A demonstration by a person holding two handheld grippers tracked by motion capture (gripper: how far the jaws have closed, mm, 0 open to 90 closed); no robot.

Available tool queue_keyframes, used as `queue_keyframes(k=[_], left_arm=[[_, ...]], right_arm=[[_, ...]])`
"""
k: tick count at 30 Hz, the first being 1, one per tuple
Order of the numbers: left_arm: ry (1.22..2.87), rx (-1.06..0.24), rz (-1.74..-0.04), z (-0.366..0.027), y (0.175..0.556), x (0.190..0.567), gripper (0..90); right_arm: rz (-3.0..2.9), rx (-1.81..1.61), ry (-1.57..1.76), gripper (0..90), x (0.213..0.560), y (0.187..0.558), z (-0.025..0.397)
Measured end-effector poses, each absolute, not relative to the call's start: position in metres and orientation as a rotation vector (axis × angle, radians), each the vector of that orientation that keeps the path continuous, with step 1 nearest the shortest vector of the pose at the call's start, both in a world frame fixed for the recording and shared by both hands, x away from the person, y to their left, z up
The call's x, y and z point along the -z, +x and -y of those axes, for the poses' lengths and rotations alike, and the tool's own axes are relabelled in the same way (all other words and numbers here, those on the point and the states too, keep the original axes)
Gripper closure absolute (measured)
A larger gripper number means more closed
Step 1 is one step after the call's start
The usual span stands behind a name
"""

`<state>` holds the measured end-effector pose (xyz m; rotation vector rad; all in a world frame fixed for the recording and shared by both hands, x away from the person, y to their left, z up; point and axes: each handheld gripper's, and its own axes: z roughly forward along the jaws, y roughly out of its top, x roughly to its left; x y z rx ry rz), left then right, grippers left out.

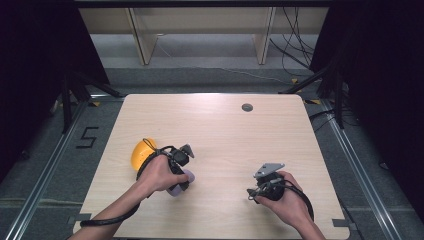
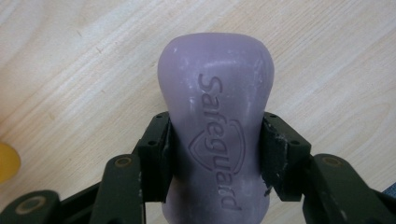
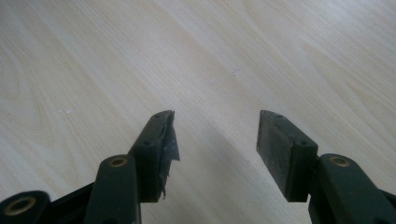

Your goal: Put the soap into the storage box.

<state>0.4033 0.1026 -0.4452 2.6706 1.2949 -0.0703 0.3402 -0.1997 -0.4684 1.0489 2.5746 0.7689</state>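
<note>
A: High view first. What do you make of the table (image 1: 220,125)?

B: Light wood, with a small grey round cap (image 1: 247,107) near its far edge at about one o'clock. The left hand (image 1: 159,174) sits toward seven o'clock from the centre, and the right hand (image 1: 285,196) toward five o'clock, the two well apart.

A: And the left gripper (image 2: 215,140)?

B: In the left gripper view its two black jaws are pressed against the narrow waist of a purple soap bar (image 2: 215,121), one jaw on each side. The bar is stamped "Safeguard" with a shield outline, and it lies over the wood grain. From above, a bit of the soap shows just below the left hand.

A: Anything beside it?

B: An orange rounded object (image 1: 142,153), at ten o'clock from the left hand and touching or just beside the gripper; I cannot tell which.

A: The right gripper (image 3: 215,135)?

B: In its own view the jaws stand wide apart with only bare tabletop between them. The pad on one jaw looks frayed at its edge.
</note>
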Motion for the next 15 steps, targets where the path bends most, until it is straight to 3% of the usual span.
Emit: queue_keyframes(k=[15], left_arm=[[2.609, 0.05, -1.361, -0.12, 0.411, 0.432, 49.1]], right_arm=[[-2.574, -0.778, 1.037, 46.6, 0.468, 0.343, 0.198]])
